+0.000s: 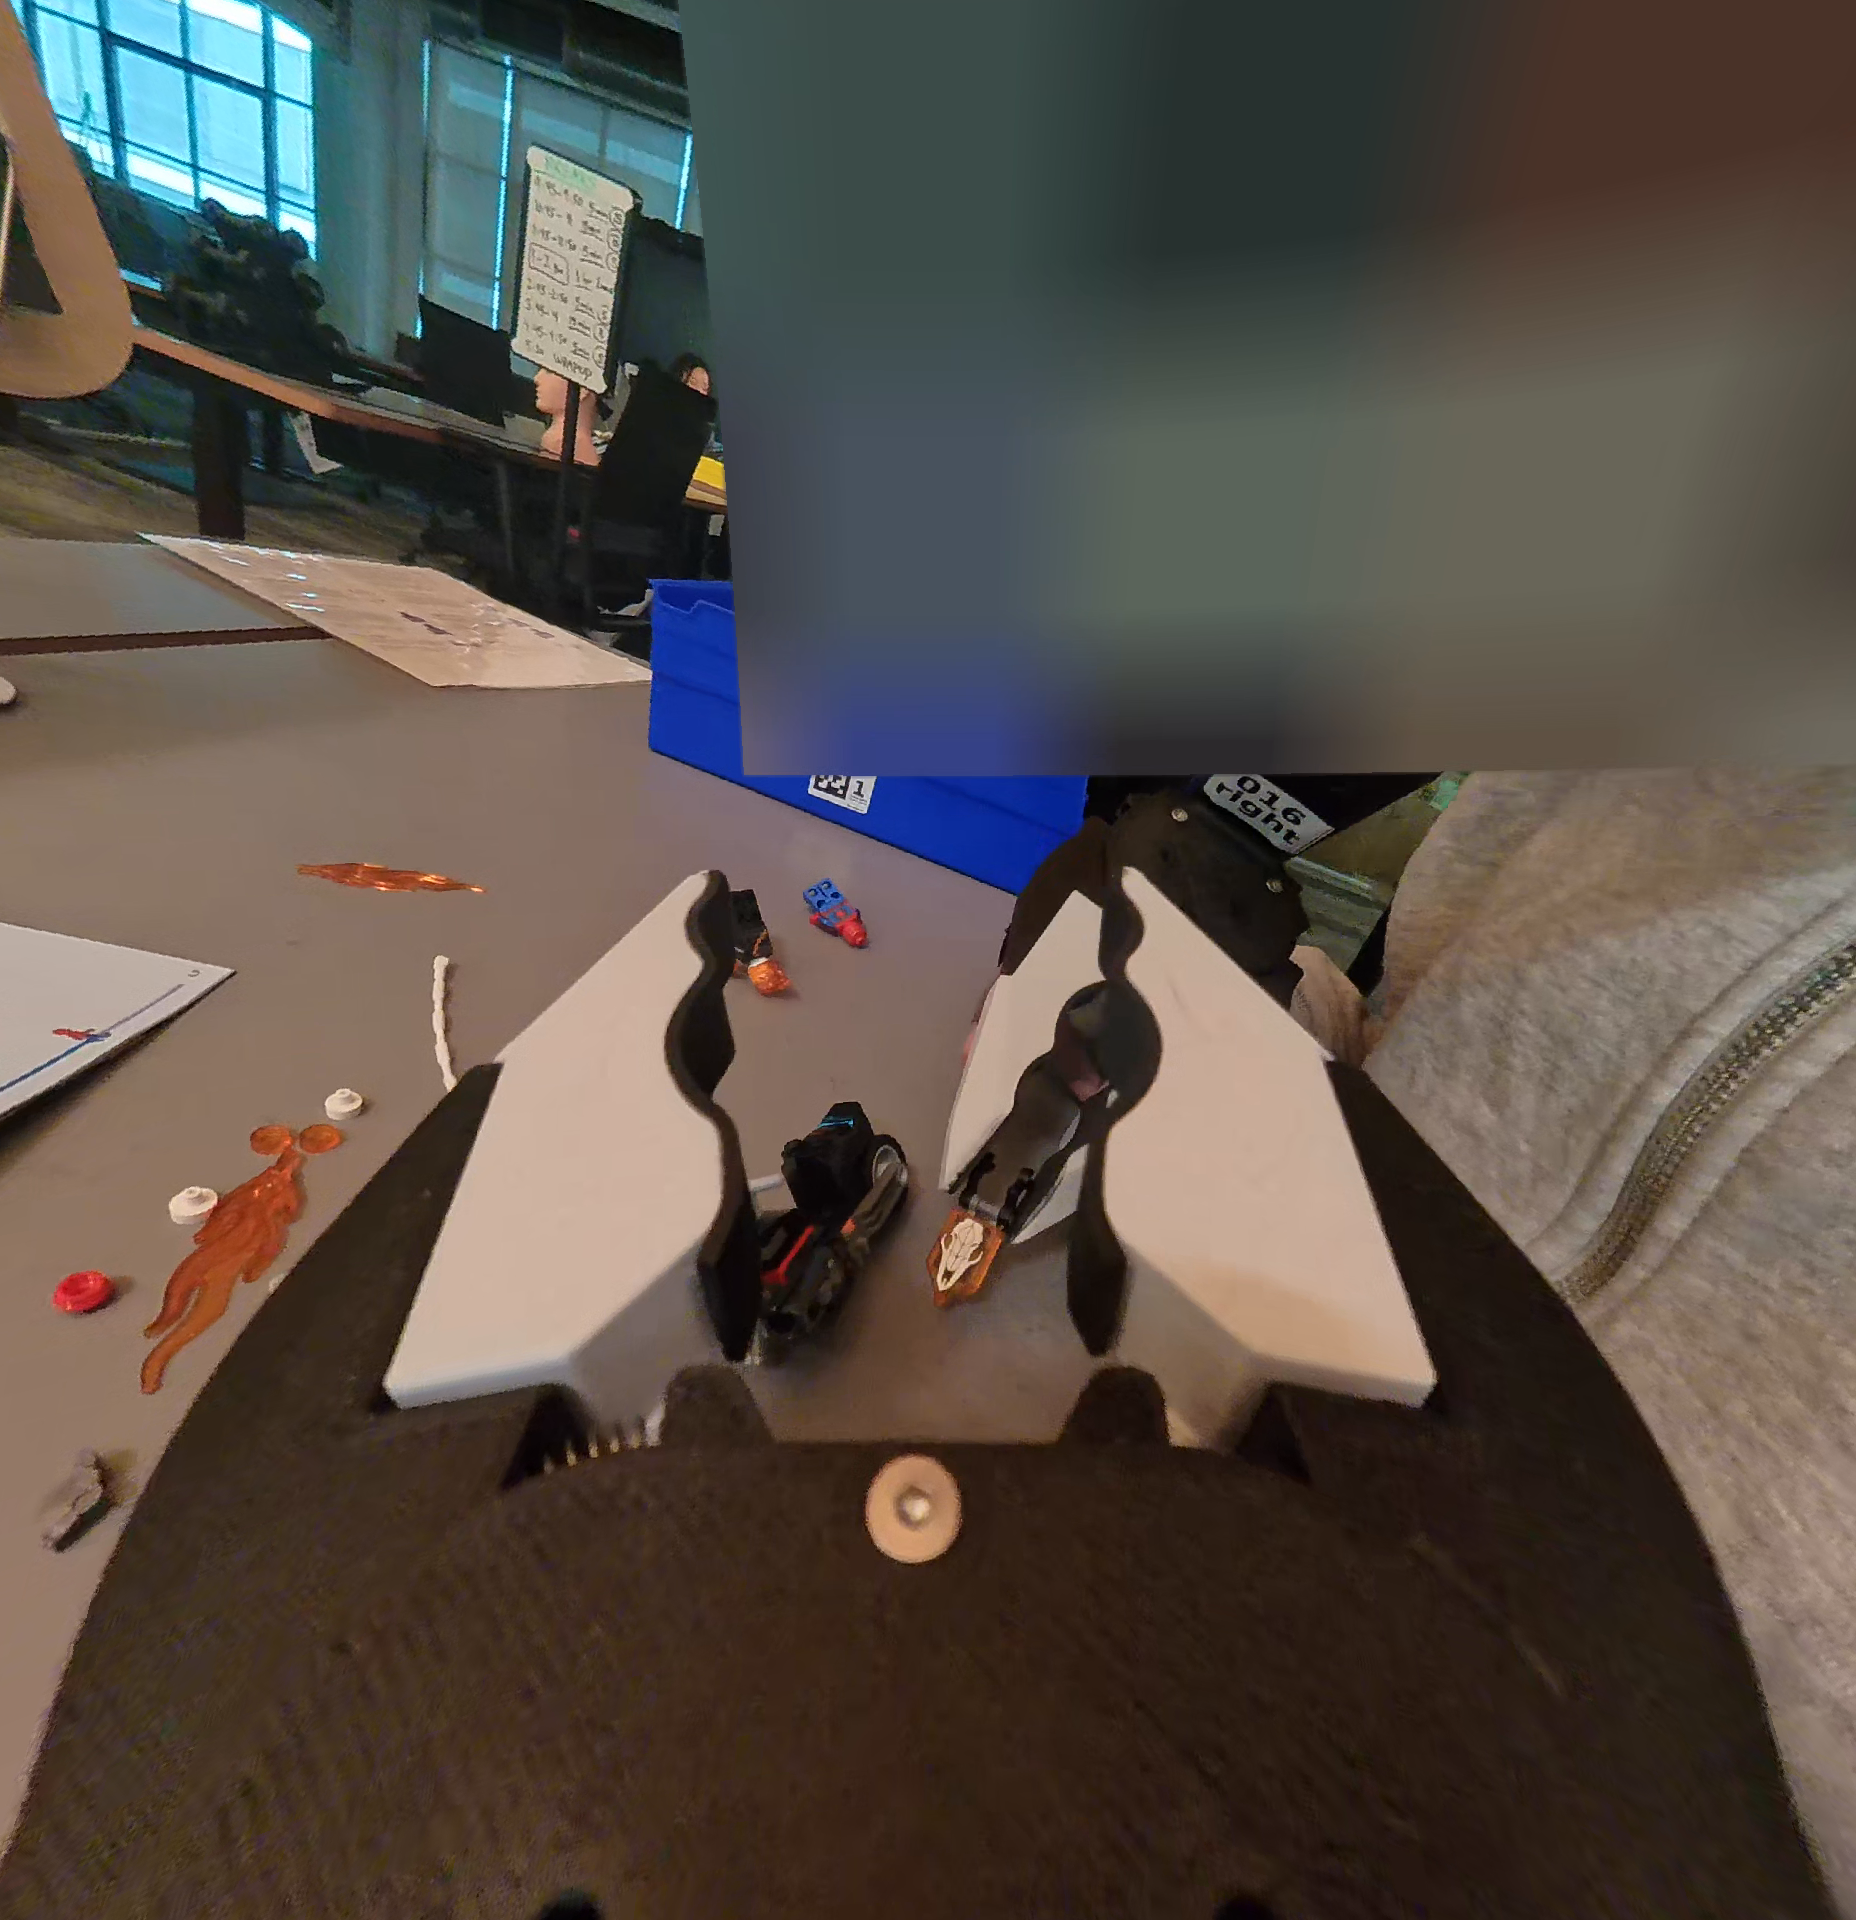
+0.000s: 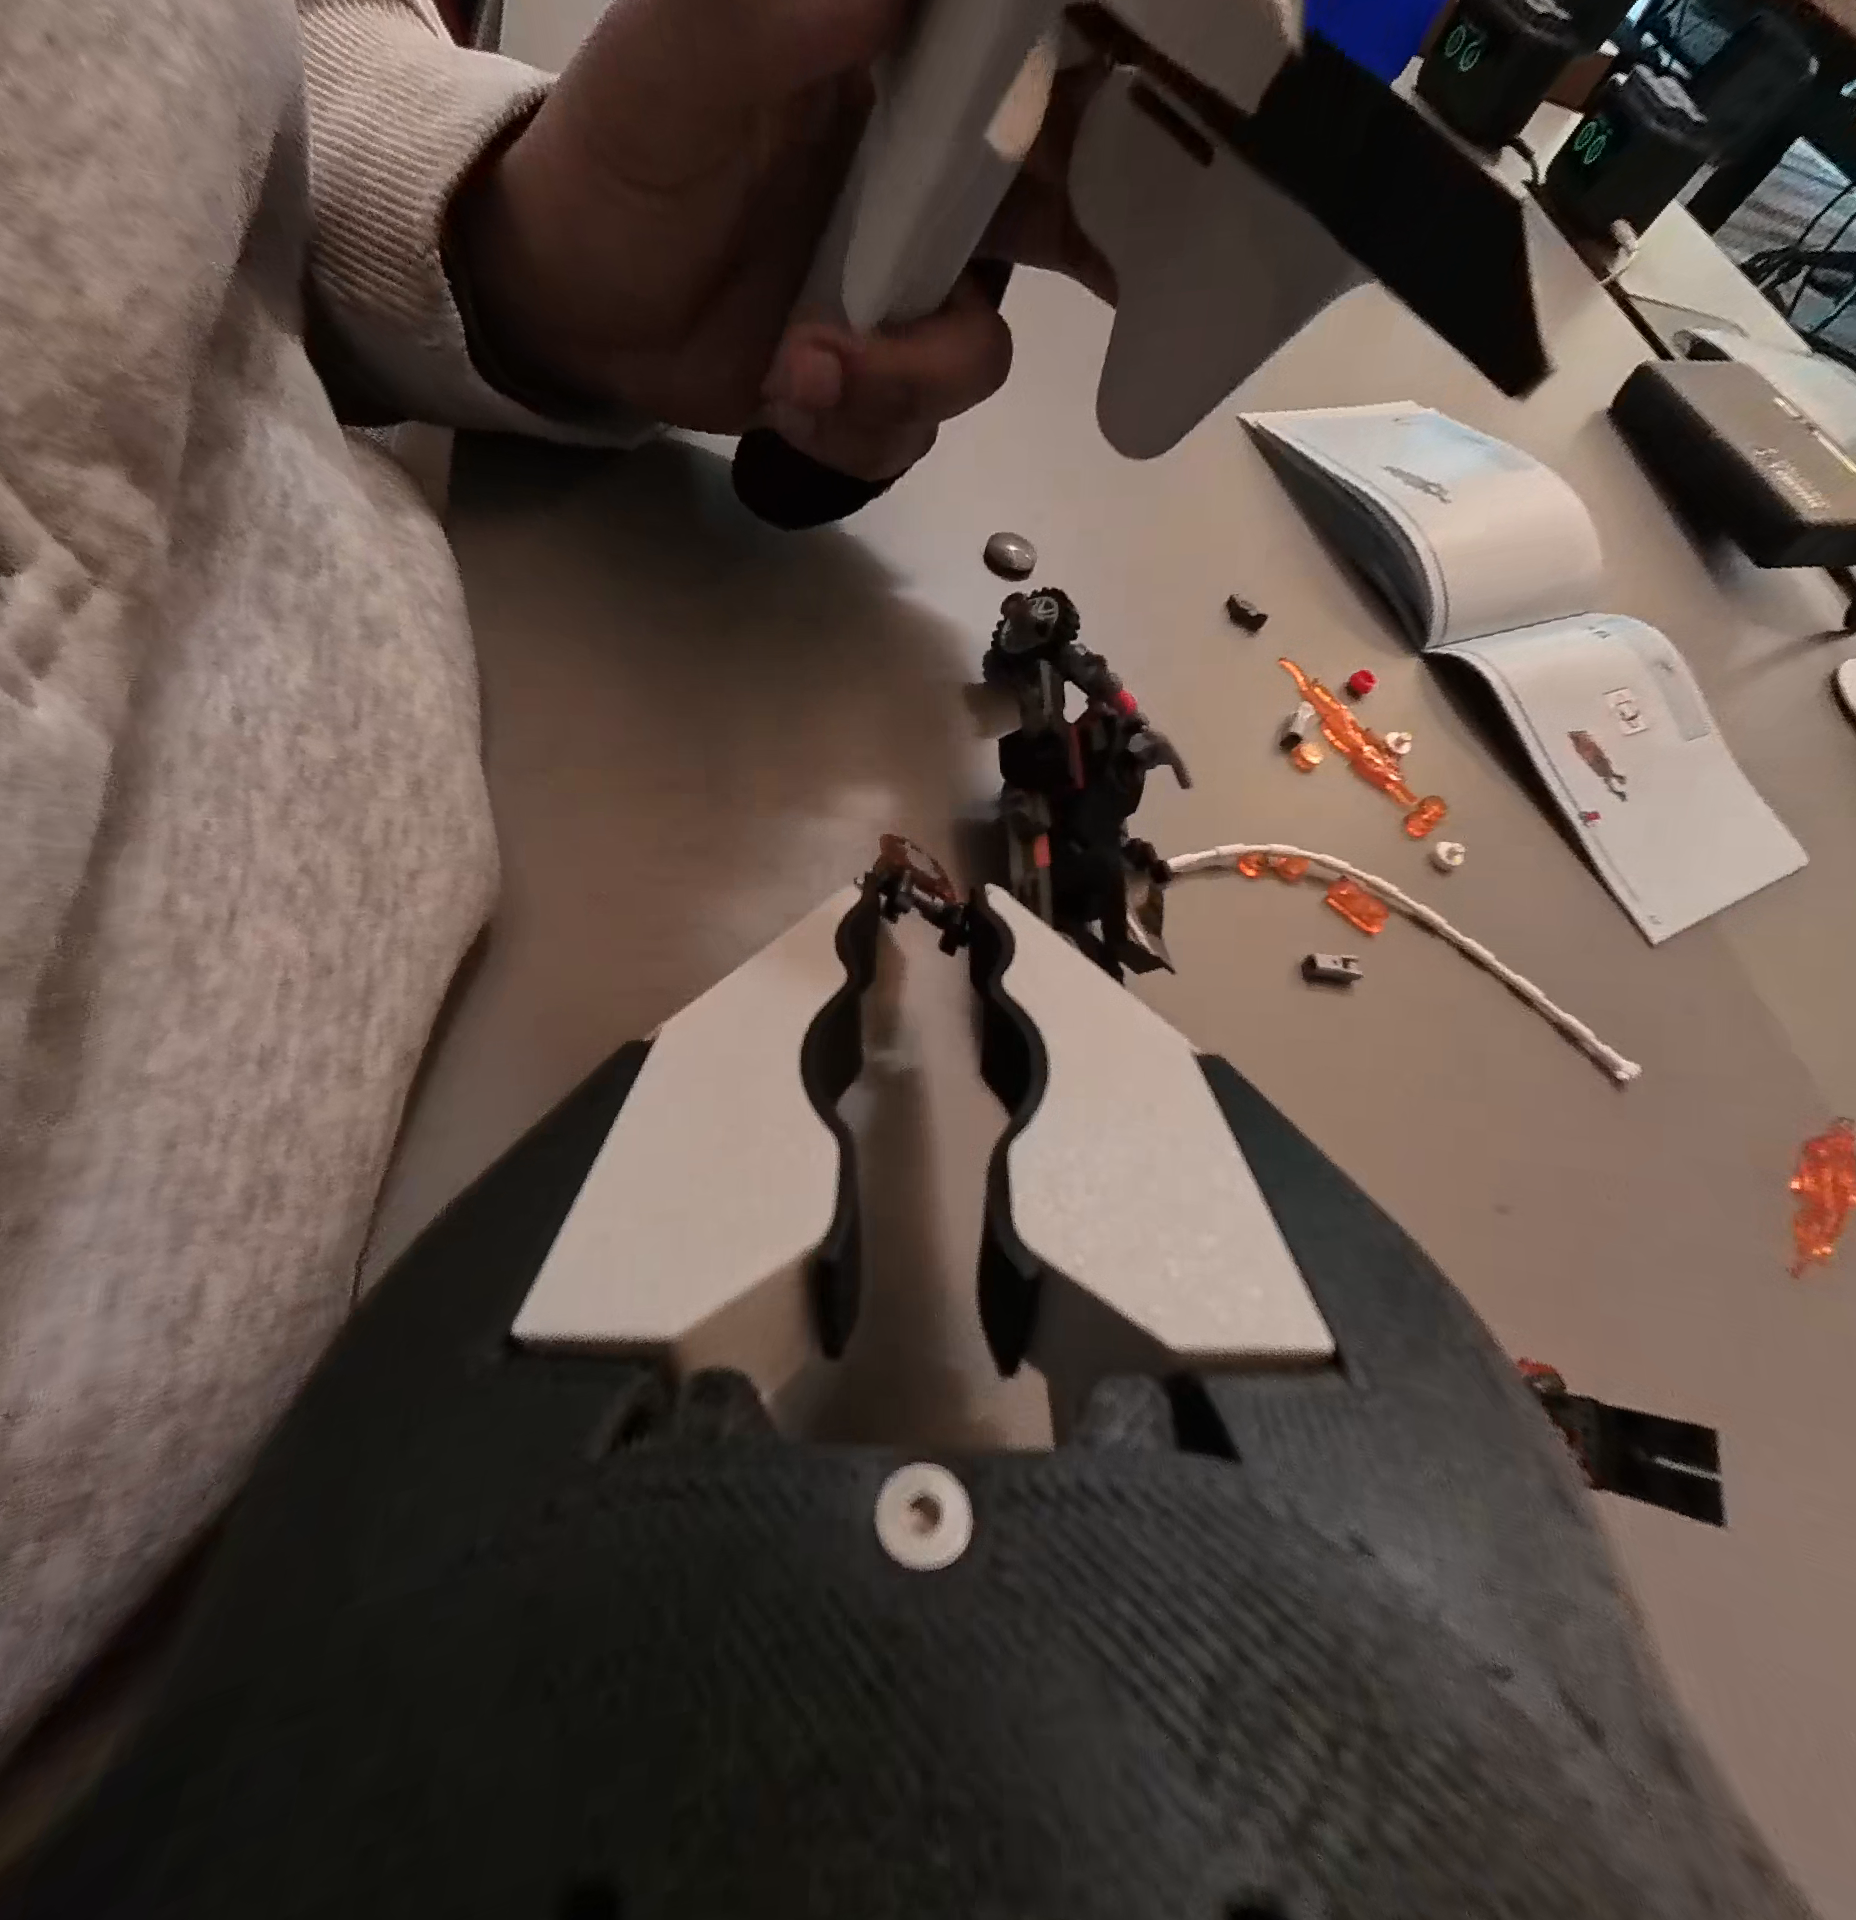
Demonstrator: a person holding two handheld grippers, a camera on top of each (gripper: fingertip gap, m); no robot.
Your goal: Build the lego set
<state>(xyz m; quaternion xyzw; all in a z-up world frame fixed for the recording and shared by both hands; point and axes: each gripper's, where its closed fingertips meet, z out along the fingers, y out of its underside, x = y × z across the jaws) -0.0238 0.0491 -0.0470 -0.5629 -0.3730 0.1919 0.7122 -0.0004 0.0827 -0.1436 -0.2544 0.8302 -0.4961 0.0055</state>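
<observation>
Lego pieces lie scattered over a grey bench (image 1: 280,748). In the left wrist view the left tongs (image 1: 908,914) stand wide apart with nothing between them, low over a black motorbike build (image 1: 836,1210) that lies on the bench between their white fingers (image 1: 581,1195). Coming in from the right of that view, the right tongs (image 1: 1017,1195) are clamped on a small black clip piece carrying a clear orange tile (image 1: 963,1255) with a white skull print, held just beside the bike.

In the right wrist view the right tongs (image 2: 919,904) are nearly together, pinching that same small piece (image 2: 913,883) at their tips, with the motorbike build (image 2: 1069,769) just beyond them and to the right. A hand (image 2: 716,260) in a pale grey sleeve holds the white handle of the left tool above the bench.

To the right of the bike lie a white cord (image 2: 1423,925), clear orange flame pieces (image 2: 1355,743), a small red stud (image 2: 1360,683) and small white studs, with an open instruction booklet (image 2: 1547,644) farther off. A blue bin (image 1: 695,675) stands at the far side of the bench in the left wrist view, and near it are a small blue and red piece (image 1: 836,914) and a black and orange piece (image 1: 758,951).
</observation>
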